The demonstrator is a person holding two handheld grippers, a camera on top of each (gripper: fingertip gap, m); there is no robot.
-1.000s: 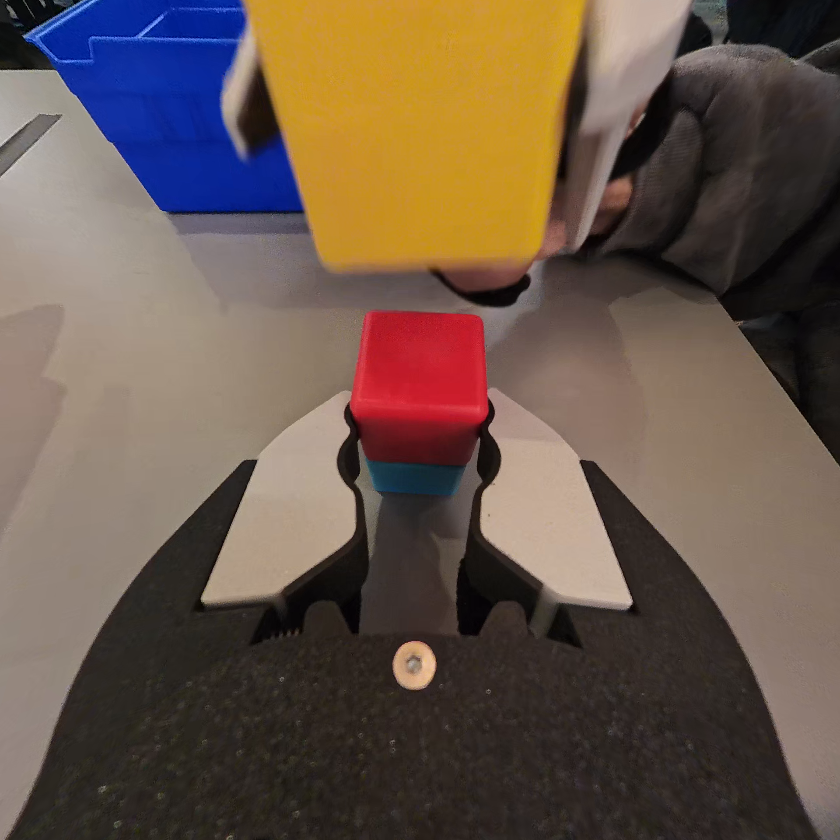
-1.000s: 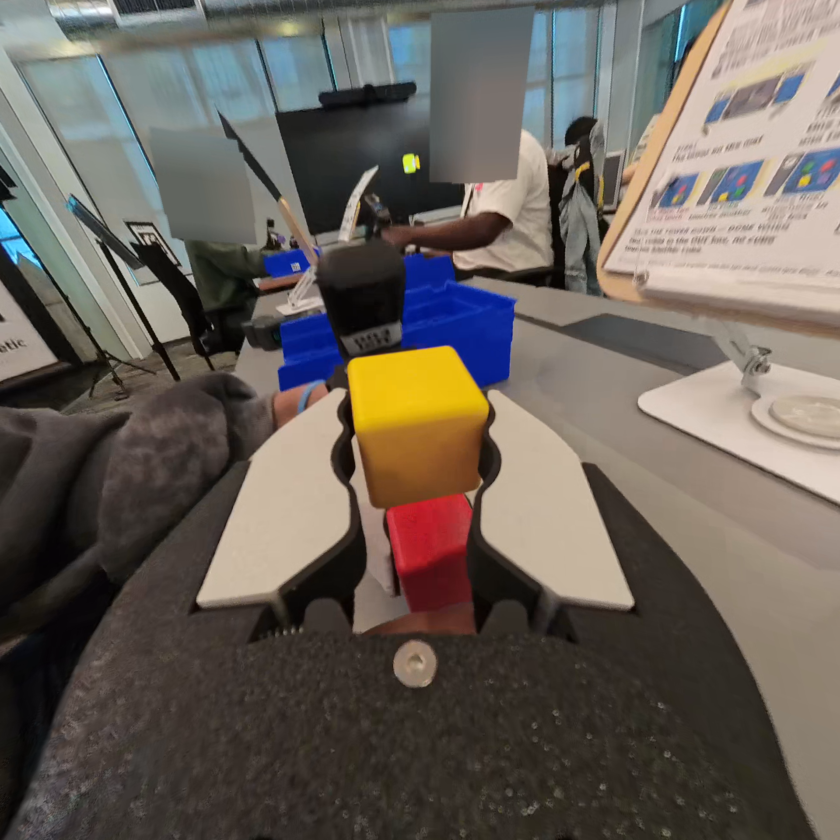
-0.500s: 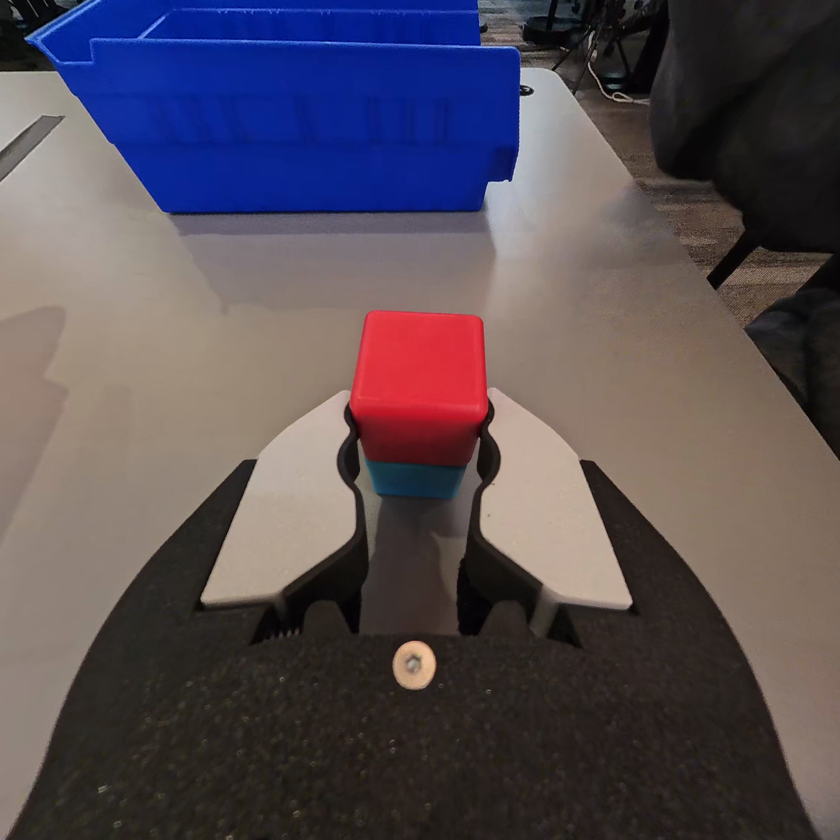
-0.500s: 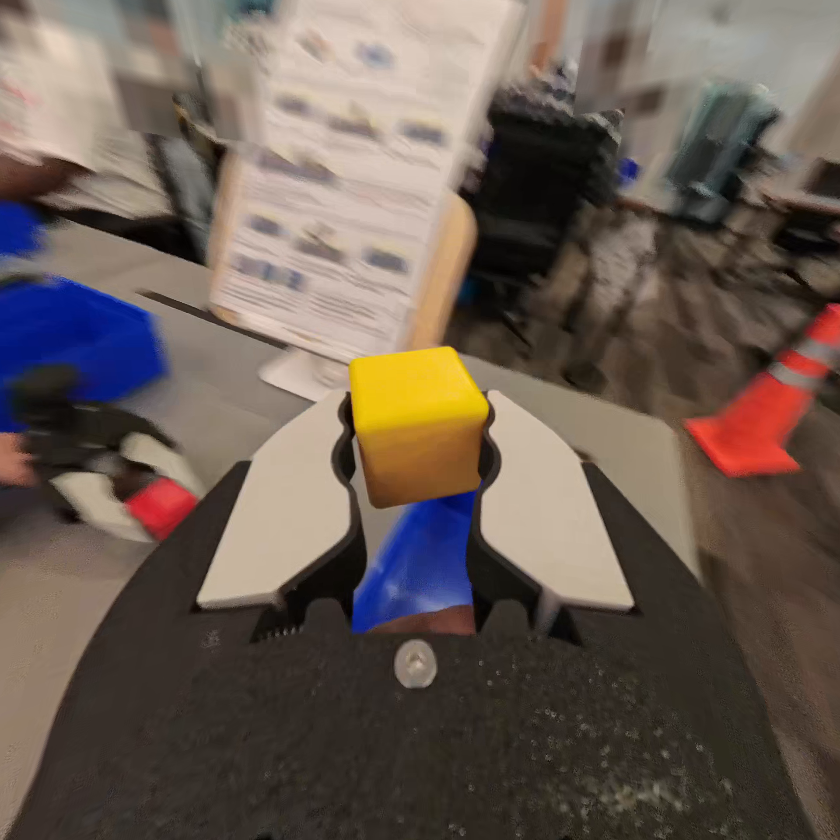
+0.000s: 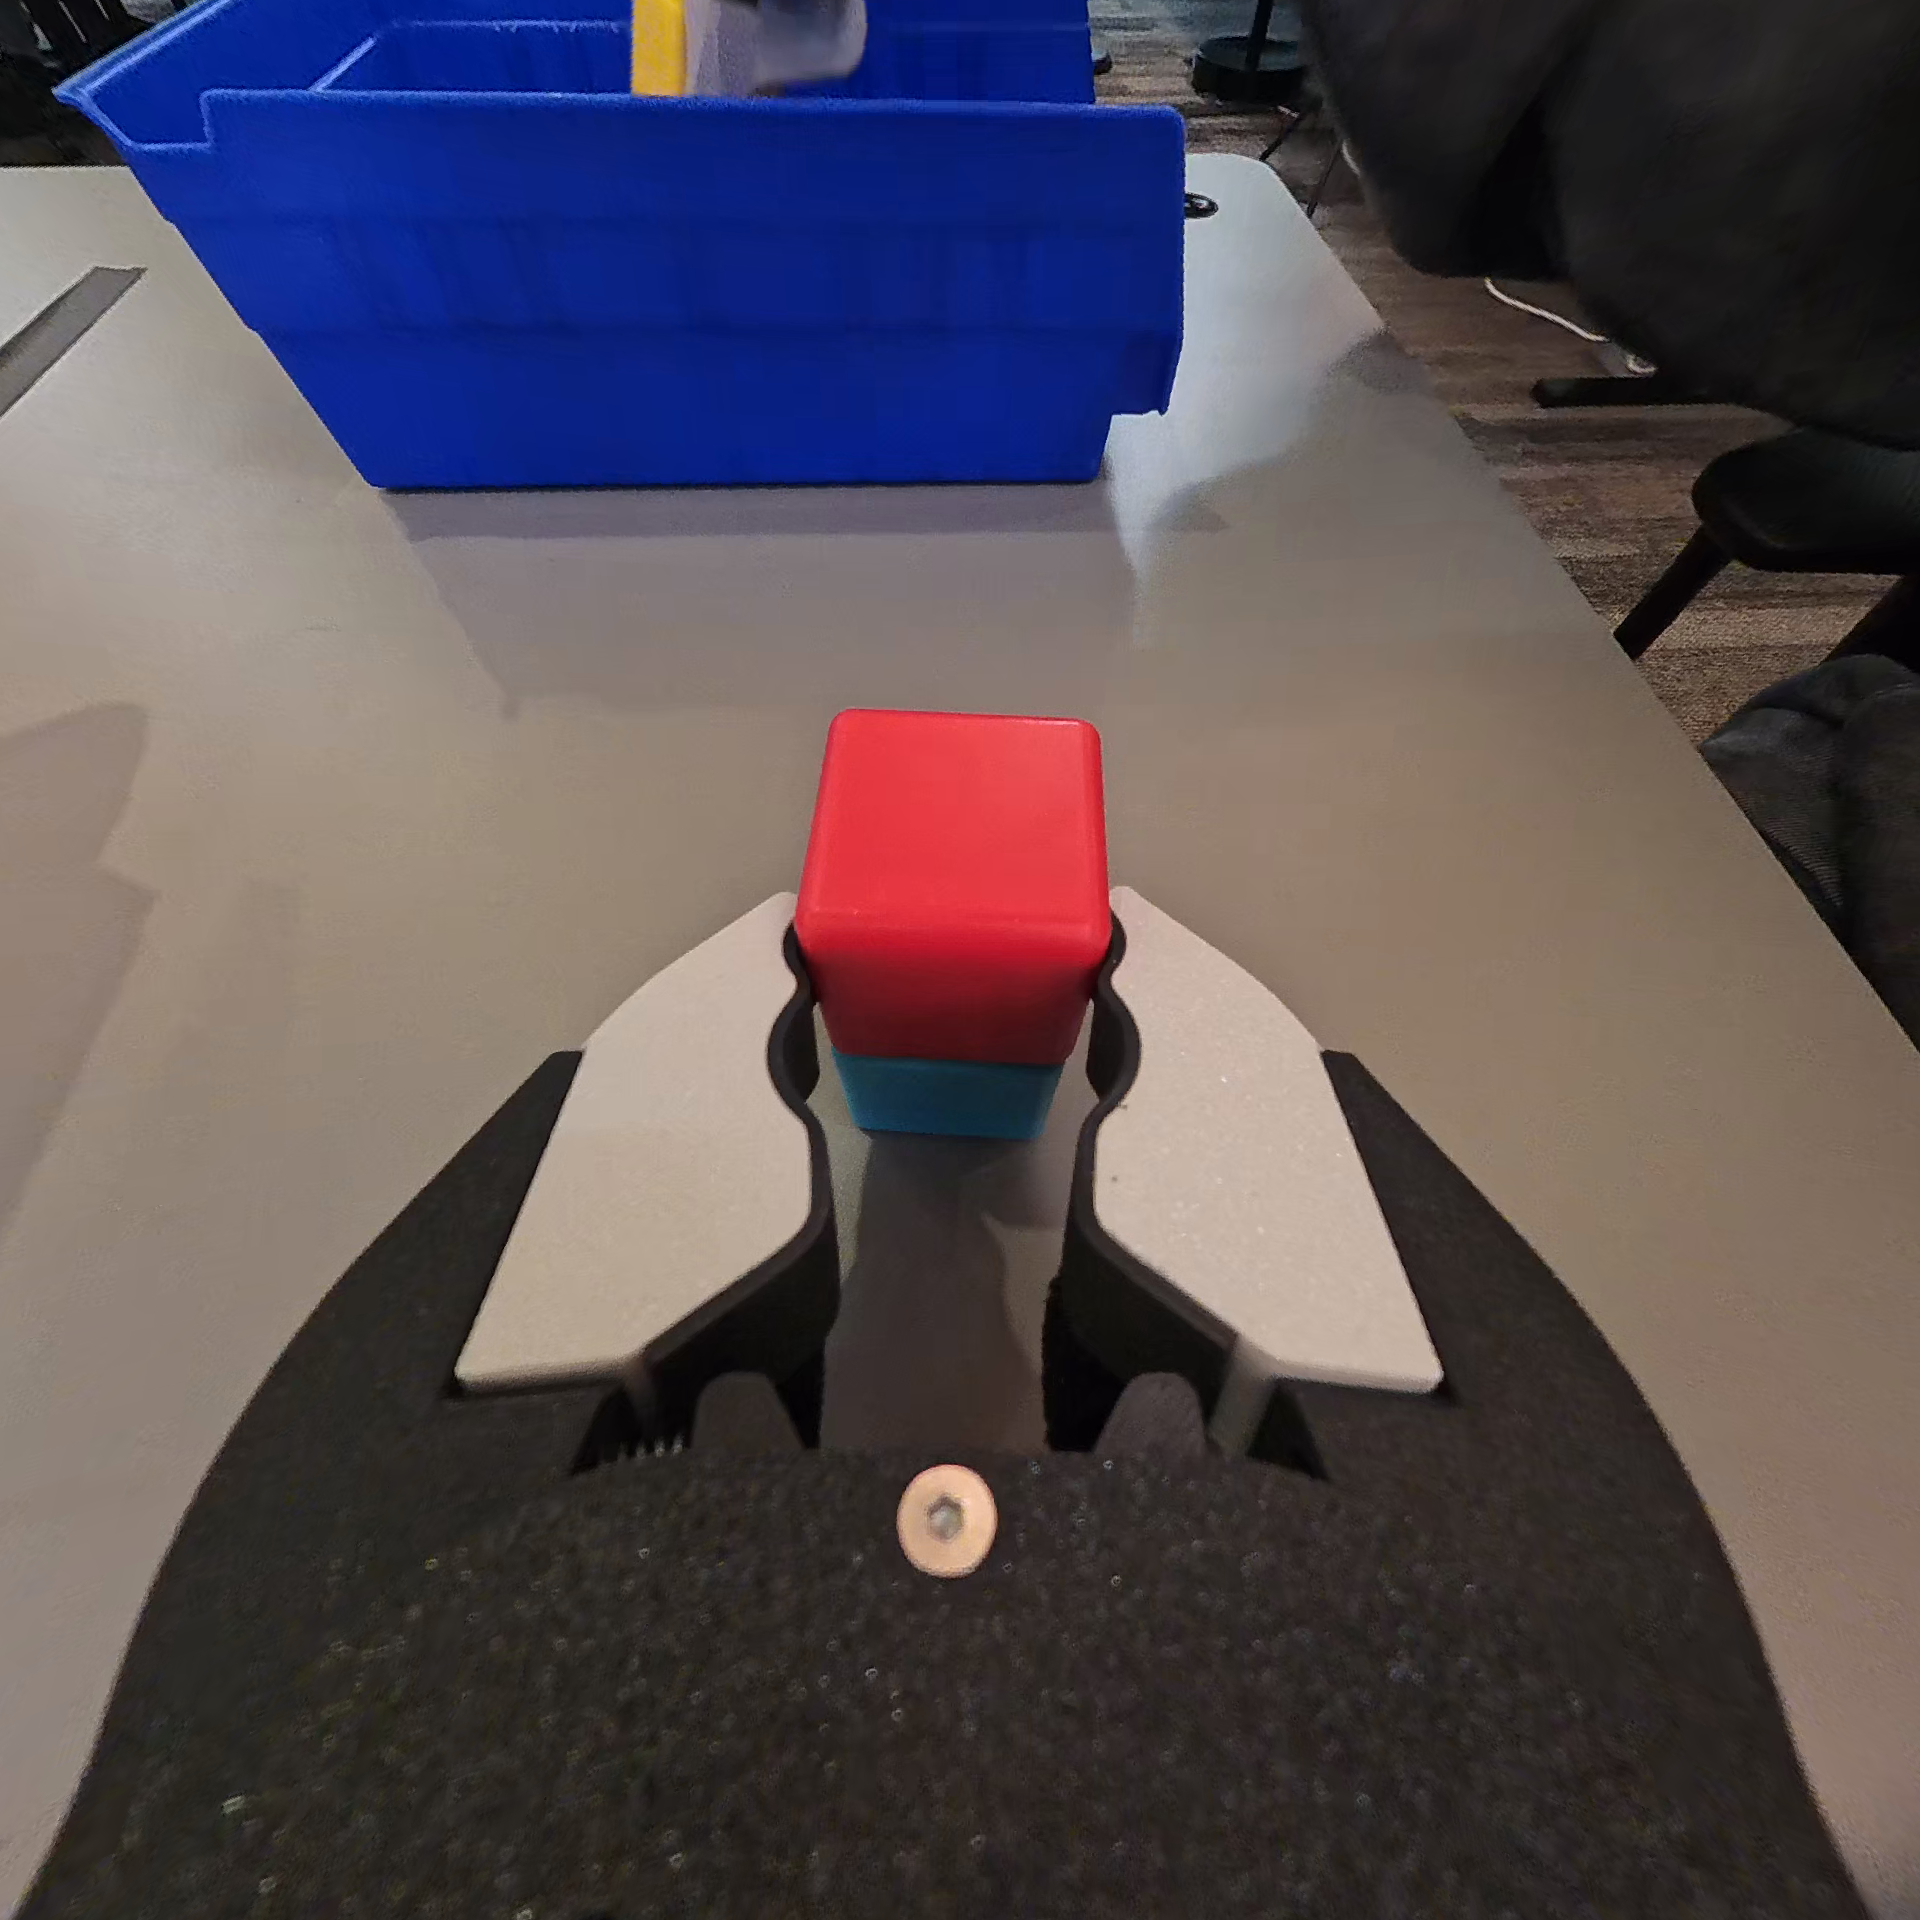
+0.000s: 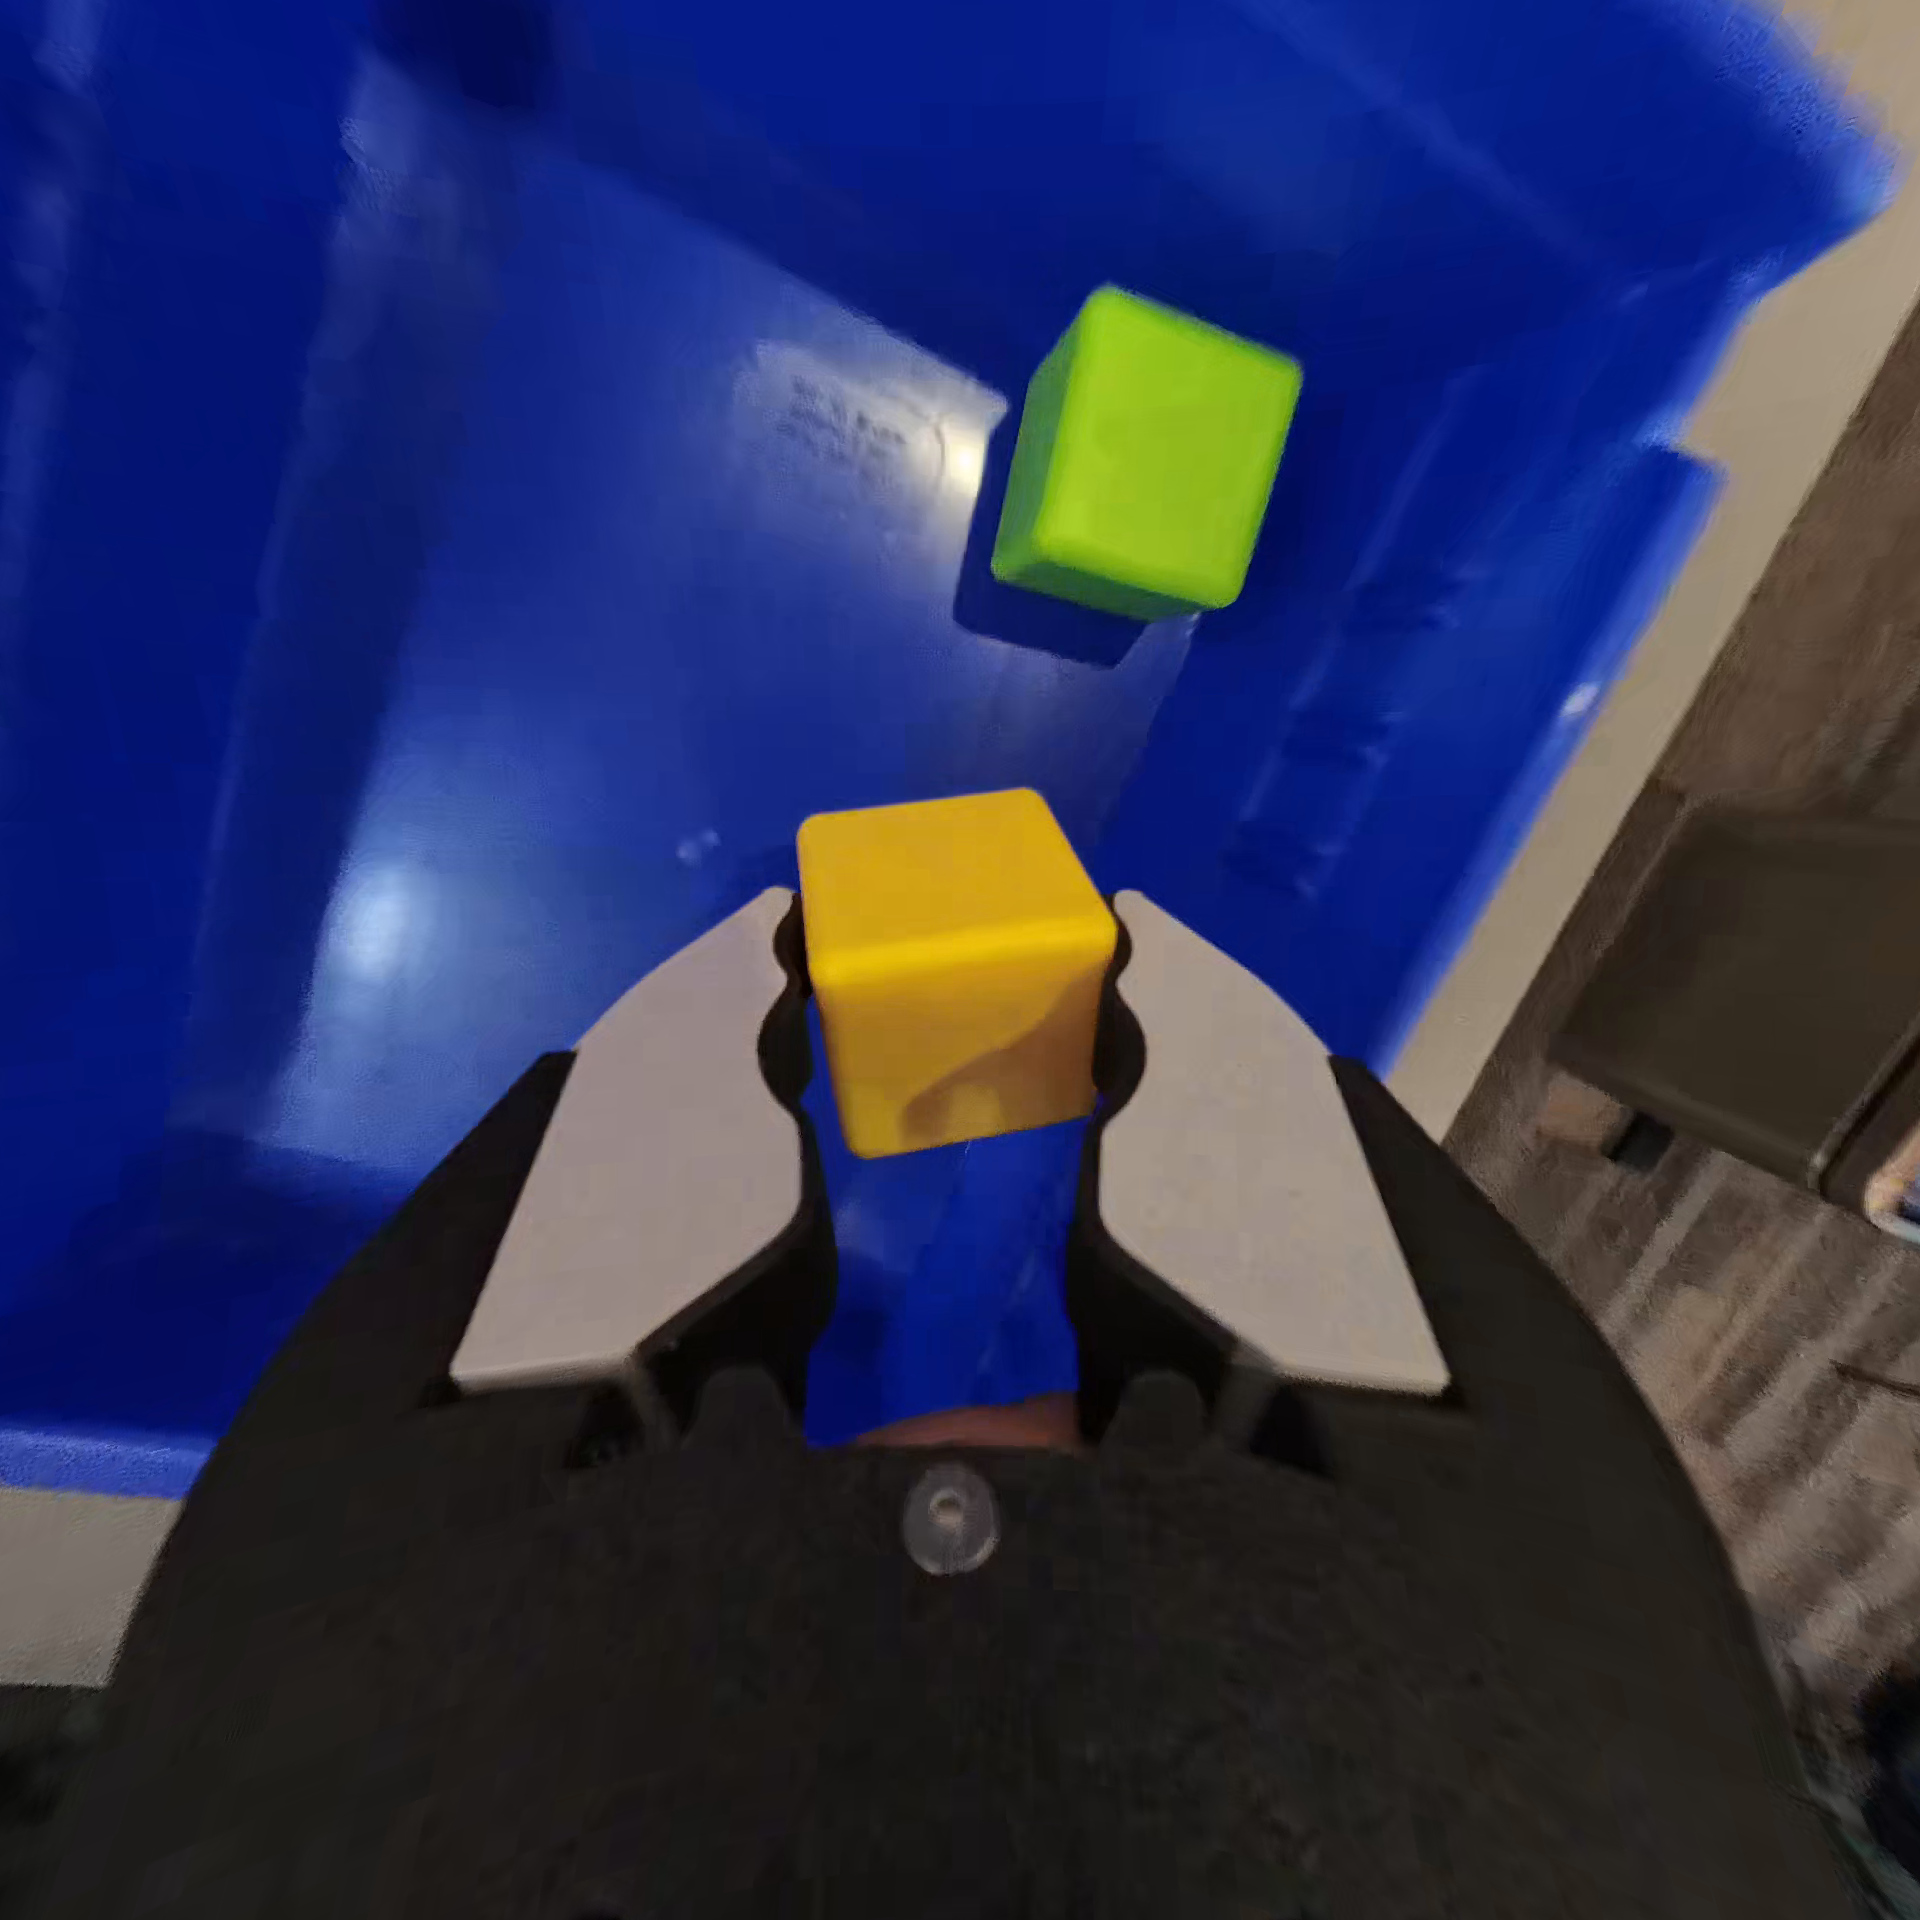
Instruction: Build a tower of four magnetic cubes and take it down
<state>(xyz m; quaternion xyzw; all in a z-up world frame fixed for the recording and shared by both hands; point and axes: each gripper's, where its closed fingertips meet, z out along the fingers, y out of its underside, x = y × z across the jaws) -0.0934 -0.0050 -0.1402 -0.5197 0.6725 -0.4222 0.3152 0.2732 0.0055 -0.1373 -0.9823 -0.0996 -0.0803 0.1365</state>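
Left tongs (image 5: 951, 971) clamp the red plastic cube (image 5: 951, 878) to steady the stack; right tongs (image 6: 948, 992) grip the yellow plastic cube (image 6: 951, 971) above the blue plastic bin (image 6: 416, 623), apparently for dropping.

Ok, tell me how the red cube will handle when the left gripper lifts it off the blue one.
The red cube looks rigid, with flat sides, so the left gripper, closed on it, should hold it squarely. Its smooth, glossy skin could slip a little. It sits flush on the blue cube, and since these are magnetic, that one will probably resist or lift along with it.
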